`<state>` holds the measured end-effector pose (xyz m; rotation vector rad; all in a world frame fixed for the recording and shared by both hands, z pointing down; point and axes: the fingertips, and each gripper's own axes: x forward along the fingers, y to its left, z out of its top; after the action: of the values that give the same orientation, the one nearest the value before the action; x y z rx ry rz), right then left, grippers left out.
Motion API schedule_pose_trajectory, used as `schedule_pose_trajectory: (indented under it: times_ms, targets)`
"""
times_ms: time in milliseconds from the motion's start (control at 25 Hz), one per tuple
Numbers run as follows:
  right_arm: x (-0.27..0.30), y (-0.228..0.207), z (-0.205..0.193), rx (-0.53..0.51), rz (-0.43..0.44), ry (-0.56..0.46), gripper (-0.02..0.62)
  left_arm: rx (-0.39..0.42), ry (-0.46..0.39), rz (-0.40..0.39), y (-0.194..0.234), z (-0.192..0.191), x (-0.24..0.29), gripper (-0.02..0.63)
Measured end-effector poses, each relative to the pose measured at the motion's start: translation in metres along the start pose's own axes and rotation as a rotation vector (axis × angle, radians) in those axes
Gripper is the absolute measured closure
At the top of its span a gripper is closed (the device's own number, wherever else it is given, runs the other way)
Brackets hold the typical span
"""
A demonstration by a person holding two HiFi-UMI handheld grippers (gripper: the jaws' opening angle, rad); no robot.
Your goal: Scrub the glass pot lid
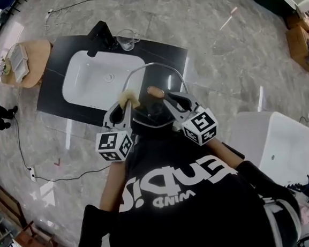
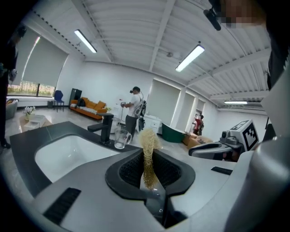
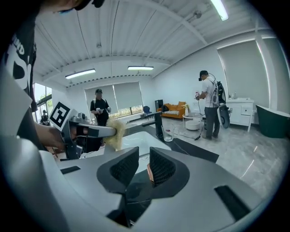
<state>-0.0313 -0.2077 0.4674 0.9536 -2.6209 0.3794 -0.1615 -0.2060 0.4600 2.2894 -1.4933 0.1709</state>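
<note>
The glass pot lid [image 1: 154,64] hangs over the sink's [image 1: 83,78] near right corner. My right gripper [image 3: 144,168], nearly closed, pinches its wooden knob [image 1: 155,91]. My left gripper [image 2: 147,172] clamps a yellow scrubber [image 2: 147,149] over the sink's near edge.

The lower half of the glass pot lid [image 1: 156,76] is hidden behind the left tool [image 1: 127,102] and right tool [image 1: 163,97].

Your head camera looked steeply down on the counter [image 1: 162,52]; left tool [image 1: 127,103] and right tool [image 1: 163,97] cameras peered along their jaws, sharing the sink [image 2: 59,154].
</note>
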Motion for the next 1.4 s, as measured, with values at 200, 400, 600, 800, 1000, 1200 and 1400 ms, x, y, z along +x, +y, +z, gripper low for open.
schedule_pose_trajectory:
  times_ms: [200, 400, 600, 800, 1000, 1200, 1400]
  targets:
    - [-0.009, -0.010, 0.013, 0.048, -0.033, -0.114, 0.574, 0.053, -0.135, 0.051, 0.003, 0.015, -0.015, 0.548]
    - [-0.016, -0.018, 0.027, 0.050, -0.063, -0.202, 0.580, 0.132, -0.204, 0.095, 0.009, 0.019, -0.028, 0.548]
    - [-0.019, -0.023, 0.030, 0.051, -0.066, -0.209, 0.580, 0.144, -0.221, 0.134, 0.015, 0.021, -0.037, 0.548]
    - [-0.017, -0.023, 0.031, 0.032, -0.059, -0.215, 0.581, 0.149, -0.221, 0.144, 0.020, 0.020, -0.036, 0.548]
    - [-0.017, -0.025, 0.031, 0.029, -0.064, -0.216, 0.581, 0.148, -0.215, 0.146, 0.020, 0.019, -0.034, 0.548]
    - [-0.018, -0.029, 0.031, 0.030, -0.076, -0.208, 0.583, 0.135, -0.214, 0.154, 0.021, 0.019, -0.034, 0.548]
    - [-0.019, -0.028, 0.031, 0.033, -0.071, -0.210, 0.583, 0.134, -0.206, 0.150, 0.019, 0.019, -0.033, 0.548]
